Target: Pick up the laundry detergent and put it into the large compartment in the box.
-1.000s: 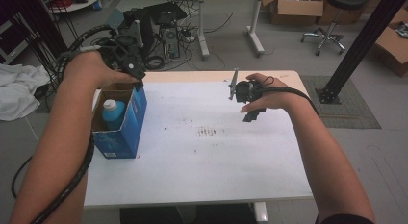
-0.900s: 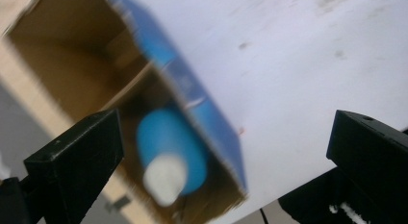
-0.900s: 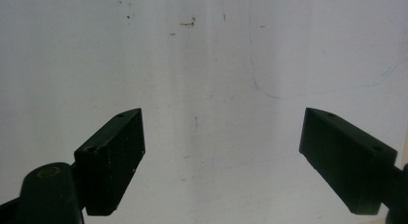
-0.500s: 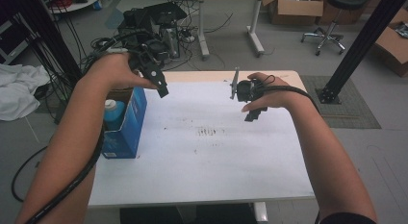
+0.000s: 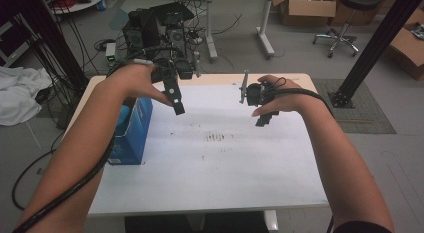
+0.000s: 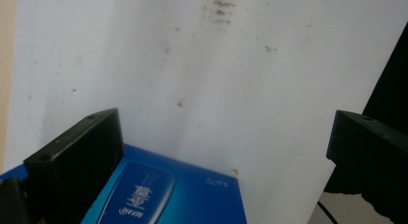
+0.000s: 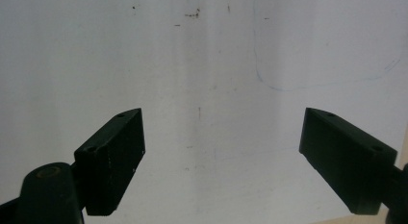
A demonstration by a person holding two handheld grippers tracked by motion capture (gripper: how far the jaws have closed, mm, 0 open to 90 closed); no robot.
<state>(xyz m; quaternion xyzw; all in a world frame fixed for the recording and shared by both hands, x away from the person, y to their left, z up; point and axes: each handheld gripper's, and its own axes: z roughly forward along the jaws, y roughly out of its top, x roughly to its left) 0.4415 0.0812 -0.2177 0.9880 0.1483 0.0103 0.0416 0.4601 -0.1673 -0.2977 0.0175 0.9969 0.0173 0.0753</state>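
An open blue carton (image 5: 131,138) stands at the left edge of the white table (image 5: 220,168), with a pale blue-capped bottle (image 5: 125,113) upright inside it. My left gripper (image 5: 179,105) hovers over the table just right of the carton. In the left gripper view, the left gripper (image 6: 223,128) is open and empty, with the carton's blue side (image 6: 163,195) below it. My right gripper (image 5: 252,105) is held above the table's far right part. In the right gripper view, the right gripper (image 7: 221,120) is open over bare white tabletop (image 7: 202,65).
Dark smudges (image 5: 215,137) mark the middle of the table. Behind the table are a computer tower (image 5: 145,25) and loose cables on the floor. A white cloth (image 5: 20,95) lies at the left and a black post (image 5: 372,48) rises at the right.
My left gripper has moved from above the carton to the right, out over the table, with nothing in it. The right gripper has stayed in place.
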